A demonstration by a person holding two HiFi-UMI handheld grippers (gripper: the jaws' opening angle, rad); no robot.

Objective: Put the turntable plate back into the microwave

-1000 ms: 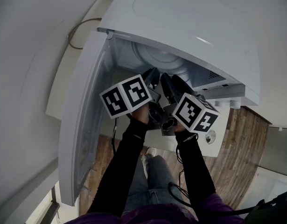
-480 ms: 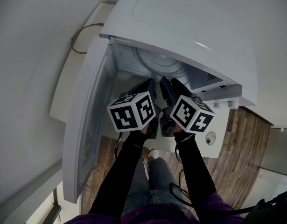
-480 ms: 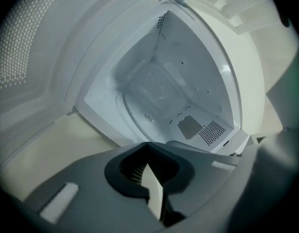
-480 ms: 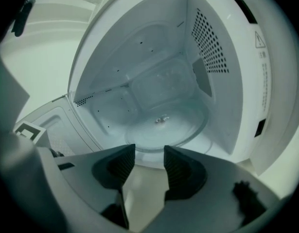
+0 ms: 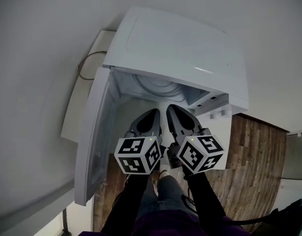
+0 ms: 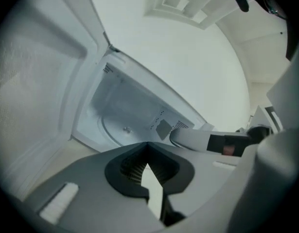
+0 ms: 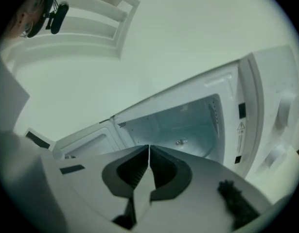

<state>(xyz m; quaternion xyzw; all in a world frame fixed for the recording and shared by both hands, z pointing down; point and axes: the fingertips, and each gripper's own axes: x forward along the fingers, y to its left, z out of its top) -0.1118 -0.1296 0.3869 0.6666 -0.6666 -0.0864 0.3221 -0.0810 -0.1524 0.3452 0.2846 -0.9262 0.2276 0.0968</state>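
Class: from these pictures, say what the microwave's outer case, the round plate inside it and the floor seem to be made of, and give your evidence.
The microwave case: white, smooth, semi-gloss with a light streak; probably painted metal, possibly plastic.
The plate: looks like clear glass, ringed, with the cavity showing through; not certain.
The floor: brown planks with grain; wood or laminate.

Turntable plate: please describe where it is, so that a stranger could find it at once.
Find the white microwave with its door swung open to the left. Inside, on the cavity floor, lies the turntable plate; it is the only round thing among flat white walls.
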